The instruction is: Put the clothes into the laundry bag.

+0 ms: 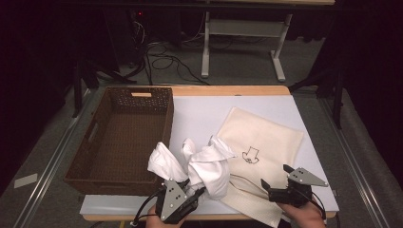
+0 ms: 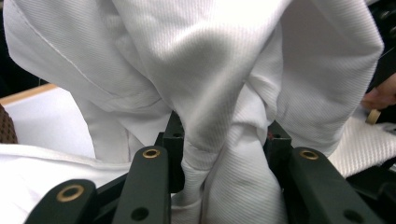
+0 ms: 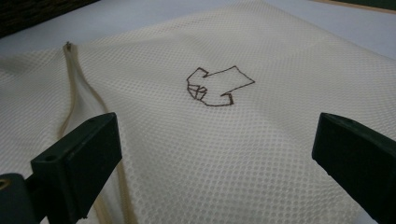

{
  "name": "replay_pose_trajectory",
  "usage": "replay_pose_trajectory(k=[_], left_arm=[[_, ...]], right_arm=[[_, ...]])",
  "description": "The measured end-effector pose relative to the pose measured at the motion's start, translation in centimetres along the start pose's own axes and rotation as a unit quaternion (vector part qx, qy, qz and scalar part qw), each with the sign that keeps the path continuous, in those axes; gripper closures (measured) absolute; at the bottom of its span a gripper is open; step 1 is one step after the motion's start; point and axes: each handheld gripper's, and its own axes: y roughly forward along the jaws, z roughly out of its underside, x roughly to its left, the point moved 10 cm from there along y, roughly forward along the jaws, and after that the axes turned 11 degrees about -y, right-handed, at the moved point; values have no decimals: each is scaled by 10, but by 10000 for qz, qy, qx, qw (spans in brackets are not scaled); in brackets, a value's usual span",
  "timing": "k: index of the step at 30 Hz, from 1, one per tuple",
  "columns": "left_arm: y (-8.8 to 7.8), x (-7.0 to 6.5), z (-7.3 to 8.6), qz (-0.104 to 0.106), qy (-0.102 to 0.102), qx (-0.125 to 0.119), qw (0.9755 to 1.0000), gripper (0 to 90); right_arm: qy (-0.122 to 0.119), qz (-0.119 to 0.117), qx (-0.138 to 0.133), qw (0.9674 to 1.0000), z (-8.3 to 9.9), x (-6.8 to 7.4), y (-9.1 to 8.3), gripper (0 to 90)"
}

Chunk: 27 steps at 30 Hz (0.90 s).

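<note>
A bunched white cloth [image 1: 199, 164] rises at the table's front, left of a flat cream mesh bag [image 1: 263, 142] with a small brown drawing on it. My left gripper [image 1: 194, 189] is shut on the cloth's lower part; in the left gripper view the cloth [image 2: 219, 84] is pinched into a thick twist between the two black jaws. Over the mesh bag's near corner my right gripper [image 1: 274, 175] hovers open. In the right gripper view the mesh bag [image 3: 210, 140] and its drawing [image 3: 215, 87] lie beyond the wide-apart jaws, with nothing between them.
A dark woven basket [image 1: 124, 137] with nothing in it stands at the left of the white tabletop [image 1: 204, 111], close to the cloth. A desk frame [image 1: 242, 42] and cables lie on the floor behind the table.
</note>
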Motion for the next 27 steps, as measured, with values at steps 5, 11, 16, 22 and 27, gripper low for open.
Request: replay_pose_trajectory(k=[5, 11, 16, 22, 27], left_arm=[[12, -1, 9, -21, 32, 194, 9998, 636], [19, 2, 9, -23, -35, 236, 9997, 638], [17, 6, 8, -82, -78, 200, 9997, 637], [15, 6, 3, -58, -81, 117, 9999, 638], [15, 7, 2, -55, -81, 132, 9999, 637]], right_arm=[[-41, -216, 119, 9997, 3, 7, 2, 105], [-102, -587, 95, 9982, -1, 18, 4, 192], [-267, -766, 243, 9964, 3, 26, 7, 297], [-559, -865, 425, 9938, 0, 39, 17, 342], [-885, -996, 698, 9886, -1, 50, 30, 472]])
